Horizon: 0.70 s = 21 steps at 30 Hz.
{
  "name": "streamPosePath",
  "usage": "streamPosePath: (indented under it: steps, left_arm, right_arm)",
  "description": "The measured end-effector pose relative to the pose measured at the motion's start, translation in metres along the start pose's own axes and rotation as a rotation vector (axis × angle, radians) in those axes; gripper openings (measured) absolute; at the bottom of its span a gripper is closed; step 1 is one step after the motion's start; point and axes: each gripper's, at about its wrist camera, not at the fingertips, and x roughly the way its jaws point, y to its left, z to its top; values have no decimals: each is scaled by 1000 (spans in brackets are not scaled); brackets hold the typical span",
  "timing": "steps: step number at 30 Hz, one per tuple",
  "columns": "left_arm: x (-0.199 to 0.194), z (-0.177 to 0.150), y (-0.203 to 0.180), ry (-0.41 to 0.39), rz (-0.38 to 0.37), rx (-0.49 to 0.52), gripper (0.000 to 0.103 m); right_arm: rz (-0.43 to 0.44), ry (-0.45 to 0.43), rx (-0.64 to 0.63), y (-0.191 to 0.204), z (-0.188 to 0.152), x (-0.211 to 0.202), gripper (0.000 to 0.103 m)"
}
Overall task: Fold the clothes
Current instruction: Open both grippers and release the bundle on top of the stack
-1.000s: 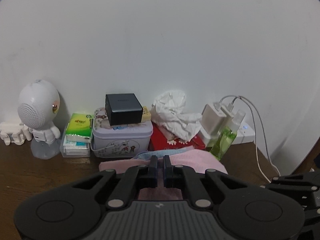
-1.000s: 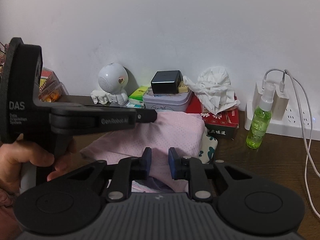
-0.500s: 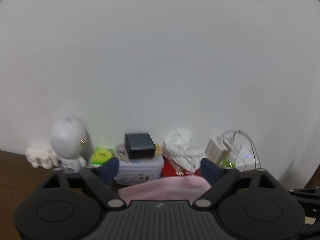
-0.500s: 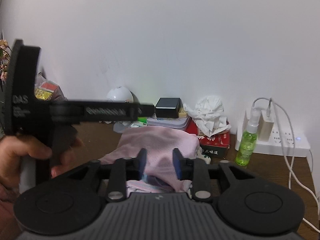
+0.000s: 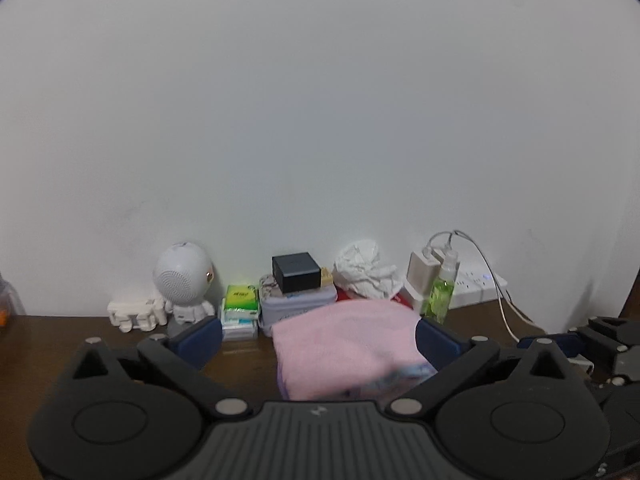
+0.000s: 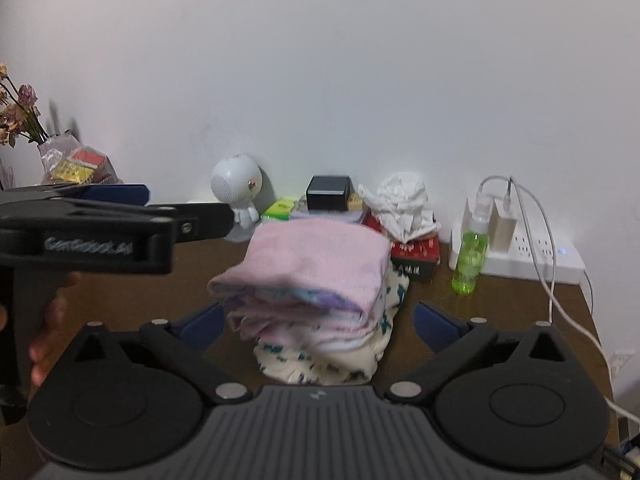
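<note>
A folded pink garment (image 6: 316,256) lies on top of a stack of folded clothes, with a cream patterned piece (image 6: 320,364) at the bottom, on the brown table (image 6: 500,312). My right gripper (image 6: 318,326) is open just in front of the stack, holding nothing. My left gripper (image 5: 318,340) is also open and empty, with the pink garment (image 5: 344,340) lying ahead between its fingers, apart from them. In the right wrist view the left gripper (image 6: 184,208) hangs at the left of the stack, held by a hand (image 6: 52,320). Part of the right gripper (image 5: 600,340) shows at the left wrist view's right edge.
Along the wall stand a white round speaker figure (image 6: 236,184), a tin (image 5: 296,306) with a black box (image 6: 328,192) on it, a green tissue pack (image 5: 239,298), crumpled tissue (image 6: 404,204) on a red box, a green spray bottle (image 6: 470,256) and a power strip (image 6: 532,256) with cables. Dried flowers (image 6: 16,116) stand far left.
Both grippers have opened wide, let go of the pink garment and drawn back from it. The garment now rests folded on the stack.
</note>
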Motion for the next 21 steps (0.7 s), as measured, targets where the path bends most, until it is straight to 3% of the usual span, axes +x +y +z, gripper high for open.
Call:
streamPosePath:
  steps: [9,21]
  left_arm:
    - [-34,-23,3,37,17,-35,103]
    - [-80,-50,3,58,19,-40,103]
  right_arm:
    - [-16,69,32,18,-26,-10,103]
    - [-30,85,71,29,-53,-40,103]
